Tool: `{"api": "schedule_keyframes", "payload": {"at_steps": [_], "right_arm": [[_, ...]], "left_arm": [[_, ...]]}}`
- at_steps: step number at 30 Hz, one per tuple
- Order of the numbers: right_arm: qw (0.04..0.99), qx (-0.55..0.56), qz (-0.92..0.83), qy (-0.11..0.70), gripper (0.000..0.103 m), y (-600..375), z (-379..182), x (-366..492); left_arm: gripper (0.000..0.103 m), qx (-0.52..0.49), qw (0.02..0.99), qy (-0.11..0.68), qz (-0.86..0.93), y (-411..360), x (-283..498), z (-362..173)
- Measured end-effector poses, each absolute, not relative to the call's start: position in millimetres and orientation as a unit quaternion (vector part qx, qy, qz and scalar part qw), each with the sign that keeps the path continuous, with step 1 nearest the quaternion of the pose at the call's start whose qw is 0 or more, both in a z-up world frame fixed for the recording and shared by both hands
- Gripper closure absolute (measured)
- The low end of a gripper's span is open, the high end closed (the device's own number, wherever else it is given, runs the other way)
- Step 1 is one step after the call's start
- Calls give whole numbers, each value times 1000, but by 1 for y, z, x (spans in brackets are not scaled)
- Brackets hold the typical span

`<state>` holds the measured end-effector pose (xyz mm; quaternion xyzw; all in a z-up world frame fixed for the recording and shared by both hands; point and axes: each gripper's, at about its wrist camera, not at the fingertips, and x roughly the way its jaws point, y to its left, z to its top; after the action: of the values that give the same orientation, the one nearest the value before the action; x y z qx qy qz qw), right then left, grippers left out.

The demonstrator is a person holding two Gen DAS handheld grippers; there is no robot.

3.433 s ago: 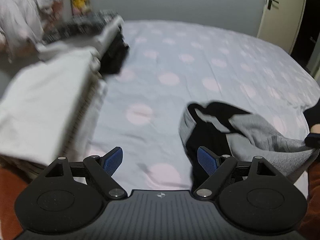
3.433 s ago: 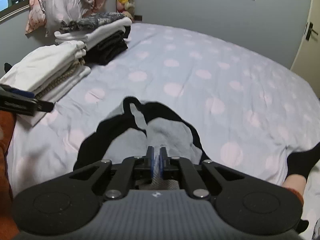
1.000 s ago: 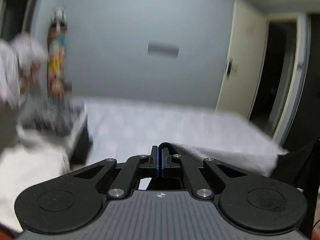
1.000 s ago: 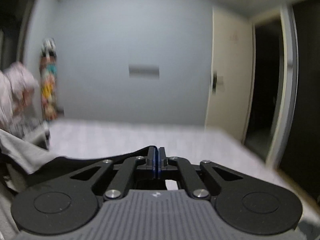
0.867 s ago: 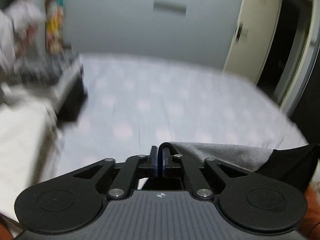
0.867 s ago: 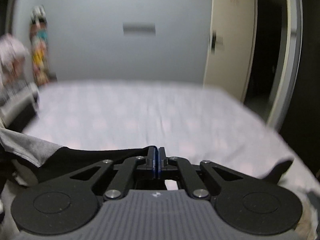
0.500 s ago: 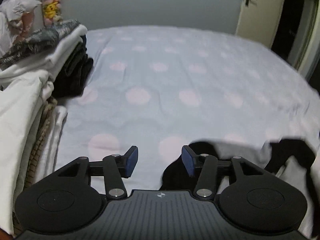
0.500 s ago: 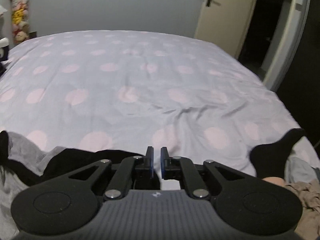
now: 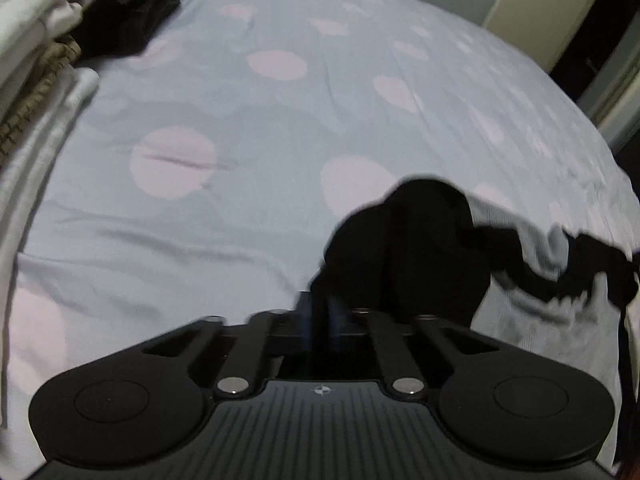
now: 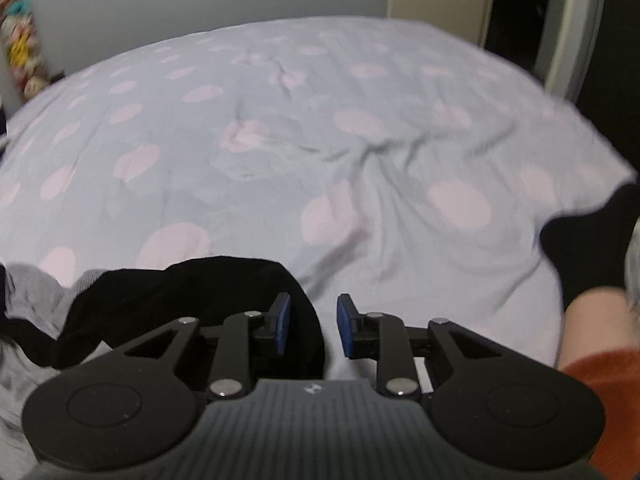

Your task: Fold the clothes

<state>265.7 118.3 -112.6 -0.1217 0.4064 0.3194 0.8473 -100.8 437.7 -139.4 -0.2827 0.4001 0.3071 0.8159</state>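
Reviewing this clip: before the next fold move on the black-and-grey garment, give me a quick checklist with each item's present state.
1. Left gripper closed on the black-and-grey garment: ok; the blurred fingers stand nearly together with black fabric between them.
2. Right gripper holding cloth: not ok; the jaws are open and the black fabric lies only against the left finger.
3. Garment spread flat: not ok, bunched and rumpled.
4. Bare bedsheet ahead for laying out: ok.
5. Folded stacks apart from the garment: ok.
6. Which garment edge is gripped: cannot tell.
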Motion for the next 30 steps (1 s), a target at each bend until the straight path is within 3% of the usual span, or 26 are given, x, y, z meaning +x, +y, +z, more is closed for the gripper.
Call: {"api": "schedule_keyframes", "payload": {"at_steps": [3,4,5,6,9,16,26,28,30], "right_arm": [[837,-87,333,426,75,111,-119,271],[830,-78,343,432,78,110,-121,272],[824,-69,353,437,90,109,-122,273],[817,-60,365,442,96,110,-122,273],[835,-73,358,412,98,113,-110,269],[902,-38,277,328,99,96,-53,295],[887,-115,289,342,97,139,-73,308],[883,-130,291,345,96,148,-77,310],[873,-139,322,338,91,155,-77,301]], "left_arm": [[98,-284,823,362,334,449,-108,-118],[98,-285,824,349,344,454,-111,-111],[98,-285,824,338,355,459,-114,-103],[98,-285,824,327,366,463,-118,-95],[98,-285,821,297,395,475,-129,-73],[99,-278,811,263,442,490,-147,-43],[98,-255,783,337,456,514,-119,-77],[94,-231,783,356,455,510,-109,-82],[82,-217,794,358,441,504,-104,-81]]}}
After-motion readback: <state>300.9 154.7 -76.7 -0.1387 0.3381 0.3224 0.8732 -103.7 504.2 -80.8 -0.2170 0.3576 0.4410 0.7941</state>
